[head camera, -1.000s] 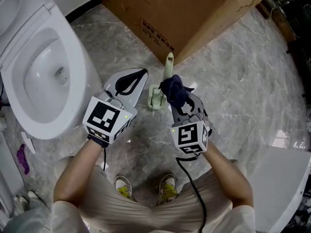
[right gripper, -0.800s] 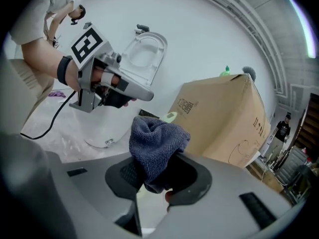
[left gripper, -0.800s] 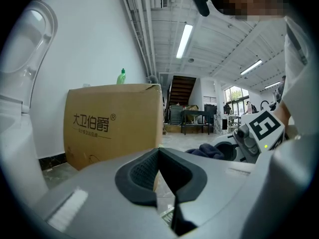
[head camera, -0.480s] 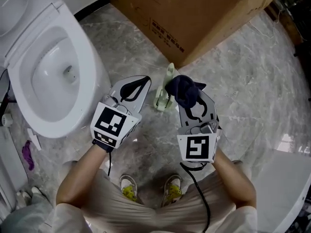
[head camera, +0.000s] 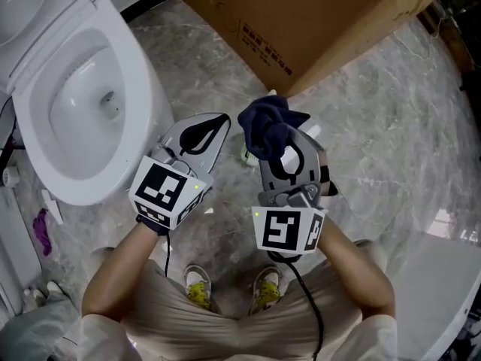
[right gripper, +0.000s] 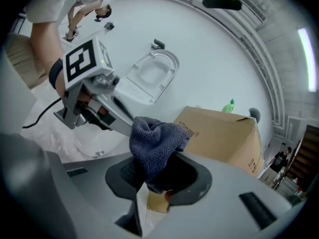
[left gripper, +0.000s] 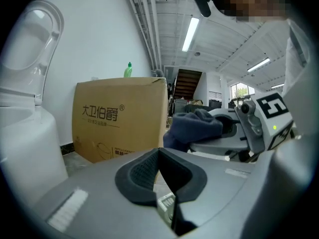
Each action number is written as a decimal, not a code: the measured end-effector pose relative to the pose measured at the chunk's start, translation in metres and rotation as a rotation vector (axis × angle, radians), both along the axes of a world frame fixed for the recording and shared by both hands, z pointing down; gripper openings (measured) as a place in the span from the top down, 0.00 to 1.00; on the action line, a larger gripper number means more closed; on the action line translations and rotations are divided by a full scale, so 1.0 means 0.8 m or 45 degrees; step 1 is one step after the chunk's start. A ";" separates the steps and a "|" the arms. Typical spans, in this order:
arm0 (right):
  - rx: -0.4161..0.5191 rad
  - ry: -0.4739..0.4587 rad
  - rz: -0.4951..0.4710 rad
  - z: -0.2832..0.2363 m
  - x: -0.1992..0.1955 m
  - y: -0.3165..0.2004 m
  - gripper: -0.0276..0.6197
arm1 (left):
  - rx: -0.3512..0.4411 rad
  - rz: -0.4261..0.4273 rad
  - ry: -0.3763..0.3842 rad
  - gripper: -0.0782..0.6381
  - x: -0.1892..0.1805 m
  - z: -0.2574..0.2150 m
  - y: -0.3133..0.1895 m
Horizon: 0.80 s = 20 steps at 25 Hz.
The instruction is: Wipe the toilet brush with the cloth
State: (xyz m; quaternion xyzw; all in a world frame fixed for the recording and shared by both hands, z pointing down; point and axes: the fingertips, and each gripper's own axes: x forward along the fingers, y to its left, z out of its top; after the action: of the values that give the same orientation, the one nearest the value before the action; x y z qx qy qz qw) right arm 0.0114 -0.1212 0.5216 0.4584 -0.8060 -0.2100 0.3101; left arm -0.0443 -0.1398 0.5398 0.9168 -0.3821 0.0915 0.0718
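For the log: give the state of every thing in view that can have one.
left gripper, shut, empty
right gripper, shut on cloth
cloth, bunched, clamped
toilet, lid up
toilet brush, on floor, mostly hidden by cloth
cardboard box, closed

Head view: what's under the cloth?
A pale green sliver of the toilet brush on the floor; the cloth in the right hand-held gripper covers the rest.

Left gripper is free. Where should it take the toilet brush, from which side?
Likely the upright handle of the toilet brush, low near its base, from the person's left: the cloth in the right gripper covers the upper handle and the right. The left gripper has its fingers together, so open first.
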 end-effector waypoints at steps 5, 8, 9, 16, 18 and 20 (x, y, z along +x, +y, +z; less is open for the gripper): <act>-0.034 0.108 0.017 0.032 0.010 0.001 0.80 | -0.001 0.001 0.030 0.89 0.004 -0.003 -0.001; -0.060 0.141 0.031 0.040 0.016 0.001 0.80 | -0.001 0.002 0.033 0.89 0.006 -0.003 -0.004; -0.071 0.155 0.032 0.044 0.018 0.002 0.80 | 0.001 0.002 0.034 0.89 0.007 -0.004 -0.004; -0.174 0.221 0.024 0.081 0.025 0.013 0.80 | 0.005 0.012 0.063 0.89 0.012 -0.014 0.002; -0.192 0.236 0.021 0.090 0.026 0.015 0.80 | 0.014 0.012 0.068 0.89 0.013 -0.018 0.001; -0.208 0.257 0.014 0.100 0.029 0.017 0.80 | 0.016 0.005 0.072 0.89 0.011 -0.019 0.000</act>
State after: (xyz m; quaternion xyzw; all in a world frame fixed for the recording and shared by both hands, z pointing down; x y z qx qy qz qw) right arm 0.0342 -0.1078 0.6019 0.4127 -0.7826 -0.1869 0.4270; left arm -0.0356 -0.1397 0.5243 0.9202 -0.3786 0.0632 0.0765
